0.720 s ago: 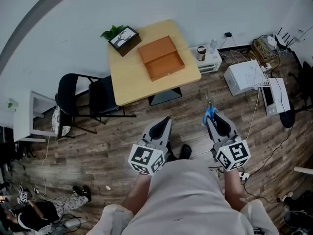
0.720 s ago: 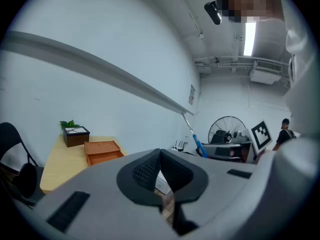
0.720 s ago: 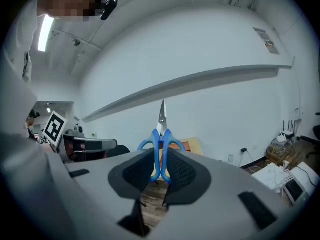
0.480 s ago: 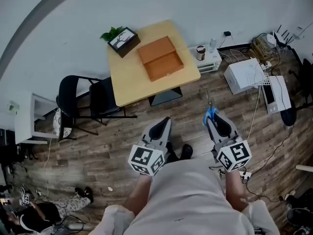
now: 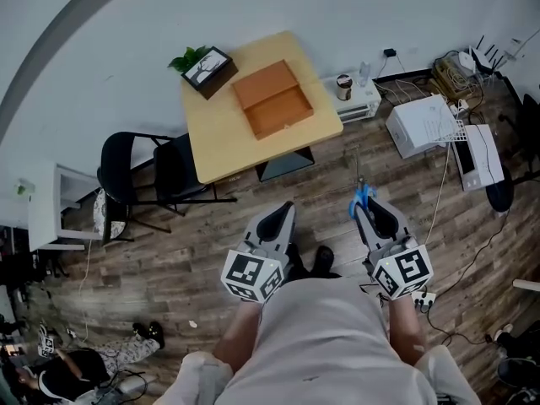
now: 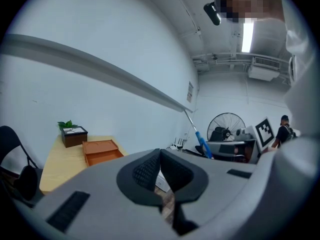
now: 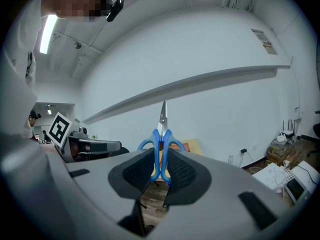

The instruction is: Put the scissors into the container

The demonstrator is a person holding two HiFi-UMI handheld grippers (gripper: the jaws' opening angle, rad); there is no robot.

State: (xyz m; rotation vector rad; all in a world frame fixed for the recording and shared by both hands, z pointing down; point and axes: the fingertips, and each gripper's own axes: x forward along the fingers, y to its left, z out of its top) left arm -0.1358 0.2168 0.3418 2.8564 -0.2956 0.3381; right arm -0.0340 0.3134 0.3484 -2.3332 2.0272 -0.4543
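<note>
The right gripper (image 7: 160, 156) is clenched on the blue handles of the scissors (image 7: 161, 130), whose blades point up and ahead. The left gripper (image 6: 160, 158) is pressed closed with nothing between its jaws. The orange container (image 5: 272, 99) sits on the wooden table (image 5: 221, 146), well apart from both grippers across the plank floor (image 5: 253, 197). Black chairs (image 5: 143, 171) stand at the table's left side, and a planter box (image 5: 208, 64) sits near the container.

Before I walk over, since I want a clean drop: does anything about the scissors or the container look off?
Nothing stands out. The scissors sit straight in the right gripper, pinched by their blue handles, blades closed and pointing away. The orange container lies flat on the table, square with its edges.
</note>
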